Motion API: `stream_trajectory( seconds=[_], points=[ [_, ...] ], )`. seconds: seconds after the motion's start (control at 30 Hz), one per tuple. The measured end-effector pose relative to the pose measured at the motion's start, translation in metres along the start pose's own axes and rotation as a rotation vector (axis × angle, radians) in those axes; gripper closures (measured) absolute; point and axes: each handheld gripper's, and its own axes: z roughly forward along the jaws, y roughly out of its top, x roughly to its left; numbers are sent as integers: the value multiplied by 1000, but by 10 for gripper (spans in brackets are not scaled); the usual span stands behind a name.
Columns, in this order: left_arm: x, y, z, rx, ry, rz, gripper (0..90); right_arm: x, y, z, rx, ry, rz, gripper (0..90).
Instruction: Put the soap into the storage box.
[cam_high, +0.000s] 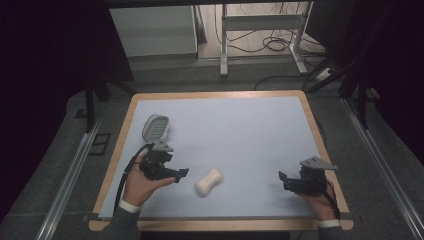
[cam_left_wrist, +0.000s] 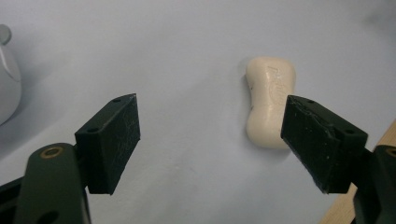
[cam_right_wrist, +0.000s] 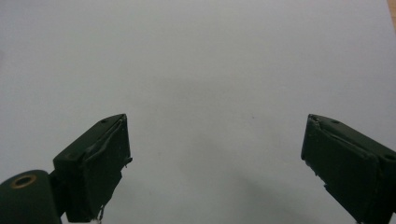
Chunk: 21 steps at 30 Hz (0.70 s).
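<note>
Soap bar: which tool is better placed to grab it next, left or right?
Left, most likely. The left tool sits open right beside the soap bar, which lies just ahead of its jaws in the left gripper view. The right tool, also open, is farther across the mat, with bare mat ahead.

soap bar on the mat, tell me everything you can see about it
The soap bar is cream-white and matte, shaped like a peanut: two rounded ends with a narrower waist, and faint embossed lettering on top. It looks whole and dry. It lies flat on the pale blue mat, near the table's front edge, set at a slant. Nothing but the mat touches it; the left gripper is open just beside it, its jaws apart from the bar.
</note>
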Motion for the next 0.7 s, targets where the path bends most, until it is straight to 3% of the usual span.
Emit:
stream_trajectory(
  seconds=[0.27, 0.7],
  points=[
    [-12, 8, 15, 31, -27, 27, 201, -2, 0, 0, 2, 0, 9, 77],
    [-25, 16, 27, 66, -38, 57, 201, -2, -1, 0, 3, -2, 8, 77]
  ],
)
